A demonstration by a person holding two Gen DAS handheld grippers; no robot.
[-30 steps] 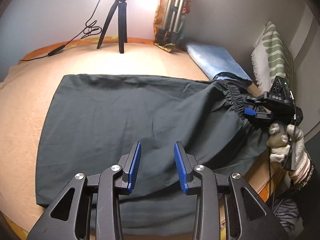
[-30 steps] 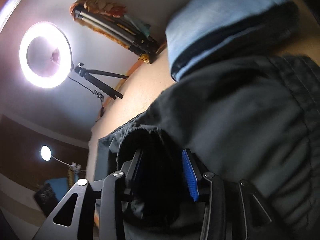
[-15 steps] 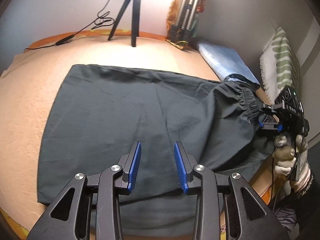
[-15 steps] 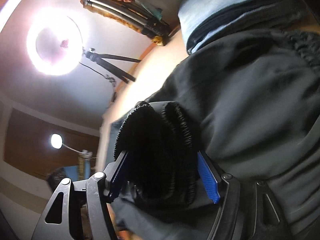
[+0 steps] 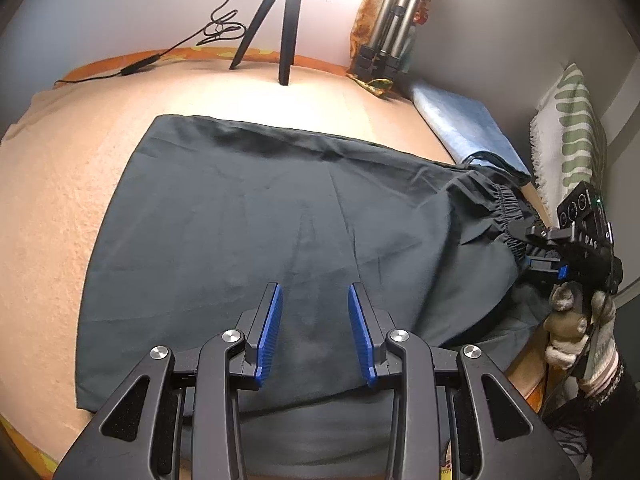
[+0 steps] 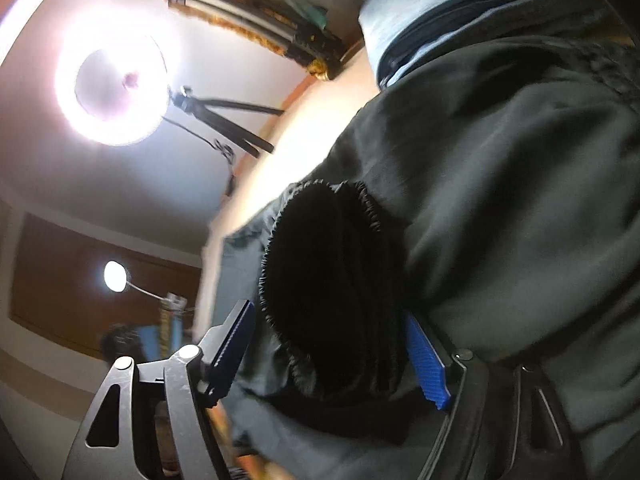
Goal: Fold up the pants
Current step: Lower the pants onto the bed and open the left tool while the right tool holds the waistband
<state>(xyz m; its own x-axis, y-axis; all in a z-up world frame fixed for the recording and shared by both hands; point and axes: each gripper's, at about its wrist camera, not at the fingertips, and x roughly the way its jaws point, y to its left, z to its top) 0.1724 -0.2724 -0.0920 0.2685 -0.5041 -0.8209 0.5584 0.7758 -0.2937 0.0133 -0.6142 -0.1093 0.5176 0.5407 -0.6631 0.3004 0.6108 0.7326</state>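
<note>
Here the pants (image 5: pixel 248 216) lie flat under the left gripper's (image 5: pixel 315 330) parted, empty jaws, their waistband (image 6: pixel 332 280) bunched between the right gripper's (image 6: pixel 328 356) spread jaws.

Dark pants (image 5: pixel 248 216) flat across peach bedspread (image 5: pixel 52 184), elastic waistband (image 5: pixel 508 208) bunched rightward.

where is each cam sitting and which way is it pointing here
Left wrist: sits on the left gripper, looking down and forward over the dark pants spread on the bed; its open blue-padded fingers show, plus the gloved right hand.
Right wrist: sits on the right gripper, rolled sideways at the bed's edge, looking past the bunched waistband between its fingers toward the ring light.
Shared: pants, black tripod, folded blue cloth.
</note>
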